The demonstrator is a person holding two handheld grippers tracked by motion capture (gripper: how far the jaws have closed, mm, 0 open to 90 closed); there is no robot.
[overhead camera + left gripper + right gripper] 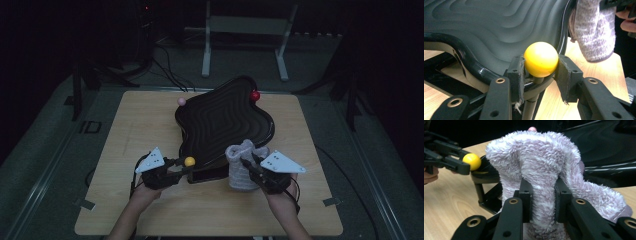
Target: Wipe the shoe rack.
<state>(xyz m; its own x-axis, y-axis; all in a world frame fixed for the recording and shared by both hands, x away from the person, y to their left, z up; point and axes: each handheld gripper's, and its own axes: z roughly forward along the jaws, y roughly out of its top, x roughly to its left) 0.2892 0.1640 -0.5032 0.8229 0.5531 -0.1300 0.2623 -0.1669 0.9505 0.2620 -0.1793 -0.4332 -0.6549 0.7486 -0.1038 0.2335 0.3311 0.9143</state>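
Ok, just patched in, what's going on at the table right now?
A person works with tongs in each hand beside a black wavy tray on a stand. The left tongs are closed on the yellow ball at the tray's near rim. The right tongs pinch a fold of a fuzzy lilac sock, held up against the tray's edge. A red ball and a pink ball sit at the far rim.

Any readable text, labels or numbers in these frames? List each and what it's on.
"ID" or similar: pale marking on the floor left of the table, too dim to be sure.
No print on the black tray, the yellow ball, the fuzzy cloth, the left gripper or the right gripper.
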